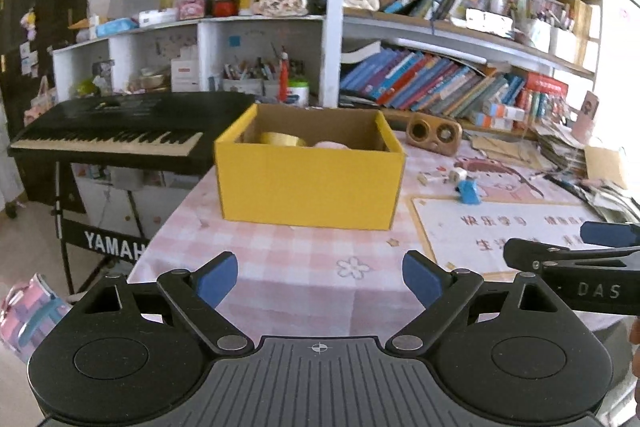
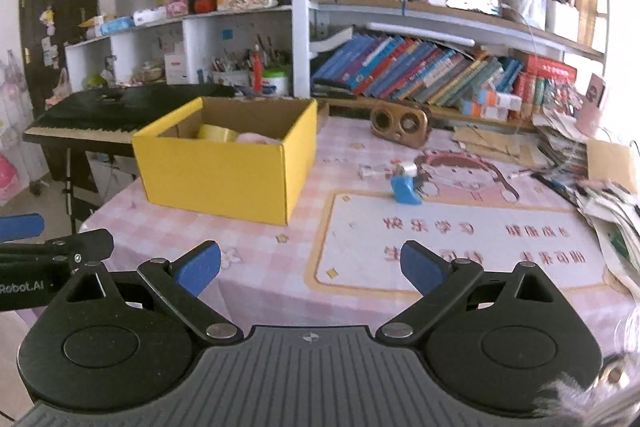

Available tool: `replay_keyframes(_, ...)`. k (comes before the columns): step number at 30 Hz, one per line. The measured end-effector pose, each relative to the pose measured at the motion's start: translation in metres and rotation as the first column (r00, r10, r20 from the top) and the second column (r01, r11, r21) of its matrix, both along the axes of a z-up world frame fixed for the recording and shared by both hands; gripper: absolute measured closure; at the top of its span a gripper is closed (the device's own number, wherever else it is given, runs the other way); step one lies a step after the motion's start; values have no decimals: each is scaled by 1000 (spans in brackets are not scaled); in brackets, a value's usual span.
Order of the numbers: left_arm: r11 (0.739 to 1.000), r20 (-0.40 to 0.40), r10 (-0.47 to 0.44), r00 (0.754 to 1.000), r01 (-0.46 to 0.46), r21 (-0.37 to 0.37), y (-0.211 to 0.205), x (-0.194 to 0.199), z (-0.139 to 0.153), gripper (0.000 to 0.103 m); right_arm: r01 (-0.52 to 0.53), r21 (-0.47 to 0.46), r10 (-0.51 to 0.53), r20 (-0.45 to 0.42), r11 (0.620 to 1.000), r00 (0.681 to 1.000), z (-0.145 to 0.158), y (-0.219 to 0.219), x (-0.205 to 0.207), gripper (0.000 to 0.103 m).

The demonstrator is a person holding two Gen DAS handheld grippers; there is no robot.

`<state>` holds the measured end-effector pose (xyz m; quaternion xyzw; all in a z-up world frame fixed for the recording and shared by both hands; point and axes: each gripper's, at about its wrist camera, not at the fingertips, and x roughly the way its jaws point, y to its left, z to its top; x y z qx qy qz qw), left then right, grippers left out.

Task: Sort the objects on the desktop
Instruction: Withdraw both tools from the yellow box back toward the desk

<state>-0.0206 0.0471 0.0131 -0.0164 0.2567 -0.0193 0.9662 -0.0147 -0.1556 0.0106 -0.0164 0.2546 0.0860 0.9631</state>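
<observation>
Both claws empty, jaws apart, above the bench [image 2: 280,267].
The small blue sharpener [image 2: 405,191] looks light, rigid and slick; pinch its flat sides, then the yellow box [image 2: 224,171].

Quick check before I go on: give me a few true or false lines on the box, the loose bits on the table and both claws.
1. The yellow box stands open on the table. True.
2. The box is empty. False: a yellow tape roll and something pink lie inside.
3. The small blue object is already in the box. False: it sits on the table mat, to the right of the box.
4. The left claw is open and holds nothing. True.
5. The right claw grips the blue object. False: it is open and empty, well short of it.
6. A keyboard stands to the left of the table. True.
</observation>
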Motion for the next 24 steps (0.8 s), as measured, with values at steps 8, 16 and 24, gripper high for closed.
replay_keyframes(8,998,-28,-64,998,64,11,-17,1,-5,7,53,-13,-54,-53,999,997,-10,-13,-8,5)
replay_keyframes(16,990,-38,-135,990,136,24,-34,5,-7,7,103,-12,-103,-68,995,992,-11,-26,-15,4)
replay_keyframes(24,983,-46,-185,982,185,7,-49,15,-8,7,151,-18,-152,-80,988,985,-11,-39,-16,4)
